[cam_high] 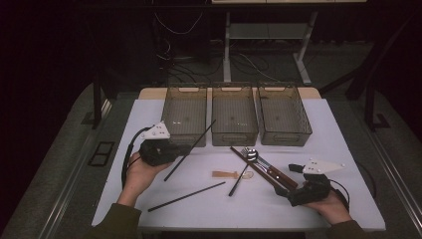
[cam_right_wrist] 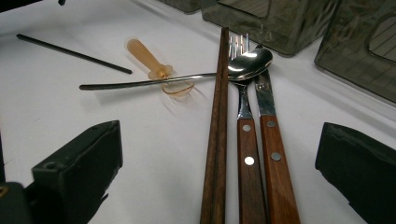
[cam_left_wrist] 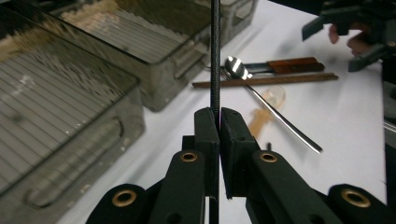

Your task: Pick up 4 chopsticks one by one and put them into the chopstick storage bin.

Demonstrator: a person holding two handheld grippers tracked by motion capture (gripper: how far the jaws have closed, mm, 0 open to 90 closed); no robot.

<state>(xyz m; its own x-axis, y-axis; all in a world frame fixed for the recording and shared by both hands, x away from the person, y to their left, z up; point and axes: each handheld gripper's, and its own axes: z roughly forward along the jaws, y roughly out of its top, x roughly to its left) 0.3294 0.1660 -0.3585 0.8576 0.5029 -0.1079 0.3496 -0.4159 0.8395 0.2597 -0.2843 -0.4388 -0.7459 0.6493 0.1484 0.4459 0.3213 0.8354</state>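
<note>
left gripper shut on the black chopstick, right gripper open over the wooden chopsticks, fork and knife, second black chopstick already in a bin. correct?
Not quite. The second black chopstick lies on the white table, not in a bin; the high view shows it. The rest holds: the left gripper is shut on the black chopstick, and the right gripper is open over the wooden chopsticks, fork and knife.

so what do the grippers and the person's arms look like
Both are black two-jaw tools with blocky pads. The left gripper and right gripper each carry a pale grey three-cornered plate and trail a black cable. Brass-coloured rivets mark the left one's linkages. The sleeves are dark olive.
</note>
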